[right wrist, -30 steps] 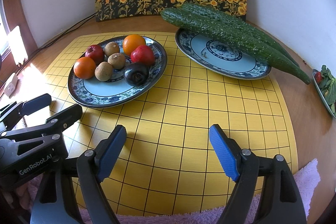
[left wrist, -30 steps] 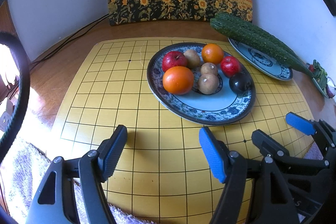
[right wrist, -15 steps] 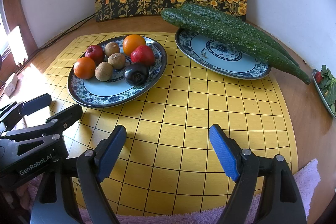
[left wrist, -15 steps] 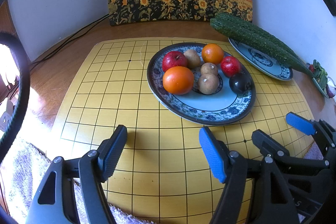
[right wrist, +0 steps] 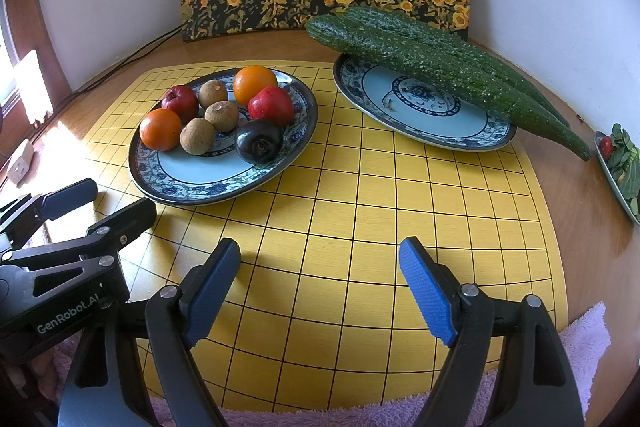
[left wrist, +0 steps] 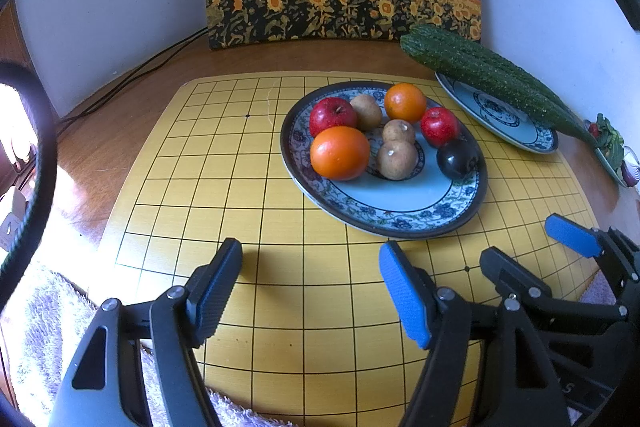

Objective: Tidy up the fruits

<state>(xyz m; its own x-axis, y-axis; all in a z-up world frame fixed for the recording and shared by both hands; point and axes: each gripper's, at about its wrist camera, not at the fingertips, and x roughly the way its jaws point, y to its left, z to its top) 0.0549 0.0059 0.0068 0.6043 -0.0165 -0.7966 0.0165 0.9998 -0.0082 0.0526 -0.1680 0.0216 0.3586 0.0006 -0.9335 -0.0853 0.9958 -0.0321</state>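
Right wrist view: fruit plate (right wrist: 192,187) at 10 o'clock holds oranges, apples, brown fruits, a dark plum (right wrist: 258,146); second plate (right wrist: 420,123) at 1 o'clock carries cucumbers (right wrist: 432,67). Left gripper (left wrist: 310,291) and right gripper (right wrist: 320,287) both released, empty.

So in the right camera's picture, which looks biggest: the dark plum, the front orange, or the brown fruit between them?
Largest to smallest:
1. Dark plum
2. Front orange
3. Brown fruit
The first two look nearly alike.

- The left gripper (left wrist: 310,289) has black plastic arms with silver screws and ribbed blue pads.
- The right gripper (right wrist: 320,287) looks the same.
- White "GenRobot.AI" lettering marks the left gripper's body.
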